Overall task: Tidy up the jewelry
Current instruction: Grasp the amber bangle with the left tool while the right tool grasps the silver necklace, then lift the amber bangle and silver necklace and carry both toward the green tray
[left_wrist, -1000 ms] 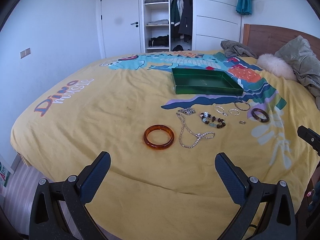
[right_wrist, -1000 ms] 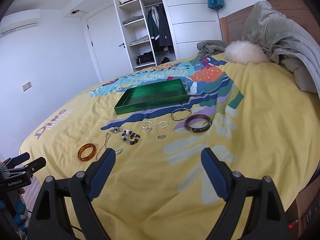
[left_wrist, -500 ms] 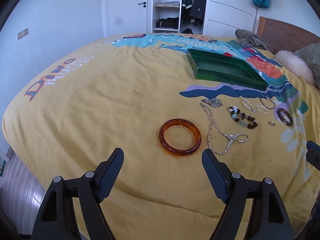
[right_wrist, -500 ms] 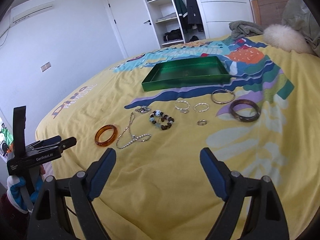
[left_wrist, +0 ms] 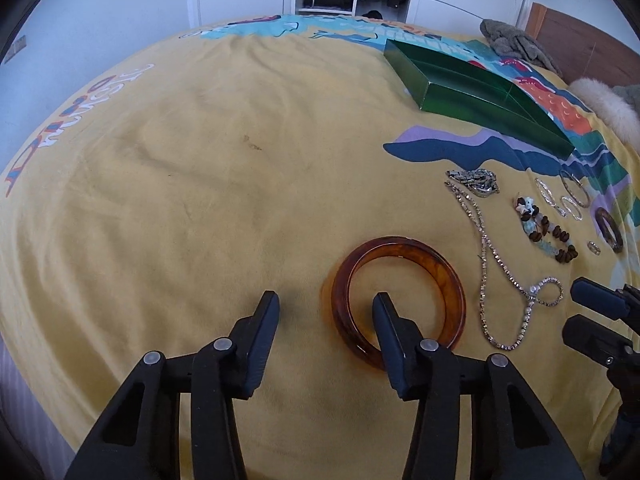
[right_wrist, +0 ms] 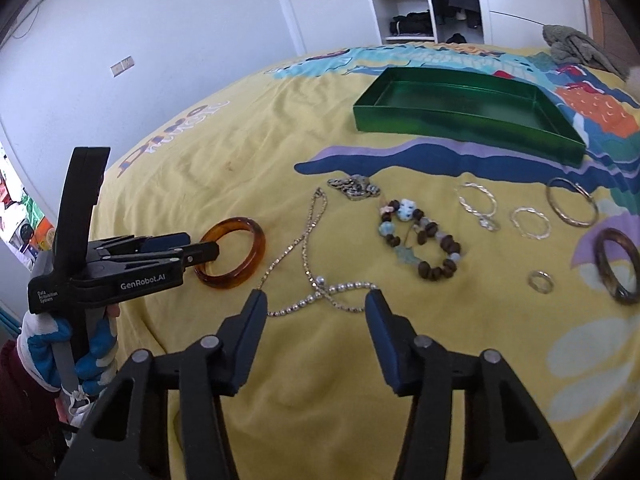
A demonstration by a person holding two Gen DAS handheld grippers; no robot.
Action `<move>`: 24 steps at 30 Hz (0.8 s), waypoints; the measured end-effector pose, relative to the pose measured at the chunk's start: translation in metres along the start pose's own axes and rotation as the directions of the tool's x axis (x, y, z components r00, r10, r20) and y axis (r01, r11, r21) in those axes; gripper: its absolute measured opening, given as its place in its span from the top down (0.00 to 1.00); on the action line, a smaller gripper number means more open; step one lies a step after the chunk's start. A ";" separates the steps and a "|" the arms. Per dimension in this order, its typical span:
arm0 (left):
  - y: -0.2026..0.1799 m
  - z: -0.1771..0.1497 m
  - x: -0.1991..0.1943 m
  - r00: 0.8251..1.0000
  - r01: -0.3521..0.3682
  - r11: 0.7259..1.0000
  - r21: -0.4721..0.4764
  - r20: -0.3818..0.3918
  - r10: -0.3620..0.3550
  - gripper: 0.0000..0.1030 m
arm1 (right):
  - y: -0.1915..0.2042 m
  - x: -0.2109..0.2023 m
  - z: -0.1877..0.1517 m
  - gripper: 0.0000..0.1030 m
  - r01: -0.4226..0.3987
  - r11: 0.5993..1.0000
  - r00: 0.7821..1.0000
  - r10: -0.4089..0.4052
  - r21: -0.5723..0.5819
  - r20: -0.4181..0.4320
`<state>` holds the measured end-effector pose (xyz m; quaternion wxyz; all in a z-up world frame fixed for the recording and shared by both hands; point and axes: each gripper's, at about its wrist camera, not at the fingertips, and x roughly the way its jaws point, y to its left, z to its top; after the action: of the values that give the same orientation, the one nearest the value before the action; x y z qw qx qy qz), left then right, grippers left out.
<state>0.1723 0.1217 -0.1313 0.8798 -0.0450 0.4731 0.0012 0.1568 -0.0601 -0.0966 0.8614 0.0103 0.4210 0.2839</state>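
An amber bangle [left_wrist: 400, 292] lies on the yellow bedspread. My left gripper [left_wrist: 326, 300] is open; its right finger sits inside the bangle's ring and its left finger outside, straddling the near-left rim. It also shows in the right wrist view [right_wrist: 200, 256] at the bangle [right_wrist: 236, 256]. My right gripper [right_wrist: 316, 300] is open and empty, low over the end of a silver chain necklace [right_wrist: 308, 264]. A beaded bracelet [right_wrist: 420, 240], silver rings [right_wrist: 530, 222], a thin hoop [right_wrist: 572, 208] and a dark bangle [right_wrist: 618, 266] lie to the right. The green tray [right_wrist: 472, 120] stands empty behind.
A silver brooch-like piece [right_wrist: 354, 188] lies by the necklace's far end. A small ring [right_wrist: 541, 282] lies near the dark bangle. A grey garment [left_wrist: 516, 44] and white fluffy cushion [left_wrist: 604, 104] lie by the headboard. The bed's edge is close behind the left gripper.
Both grippers have dropped down and forward to the bed and narrowed. The left one has come onto the amber bangle with one finger inside it; the right one has neared the chain necklace.
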 end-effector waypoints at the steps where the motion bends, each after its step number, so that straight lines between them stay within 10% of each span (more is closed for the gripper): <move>1: 0.001 0.000 0.001 1.000 0.006 1.000 0.004 -0.003 -0.006 0.53 | 0.000 0.006 0.001 0.53 -0.008 1.000 1.000 0.008 -0.014 -0.013; 18: -0.004 0.010 0.017 1.000 -0.009 0.999 0.031 -0.003 0.009 0.53 | 0.000 0.060 0.005 0.54 -0.007 0.988 0.992 -0.013 -0.152 -0.129; 24: -0.008 0.014 0.019 1.000 -0.006 0.999 0.047 0.009 0.005 0.65 | -0.007 0.063 0.008 0.86 0.028 0.995 0.992 -0.040 -0.100 -0.116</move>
<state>0.1951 0.1137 -0.1389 0.8827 -0.0231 0.4694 -0.0073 0.1963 -0.0335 -0.1387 0.8392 -0.0559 0.4569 0.2895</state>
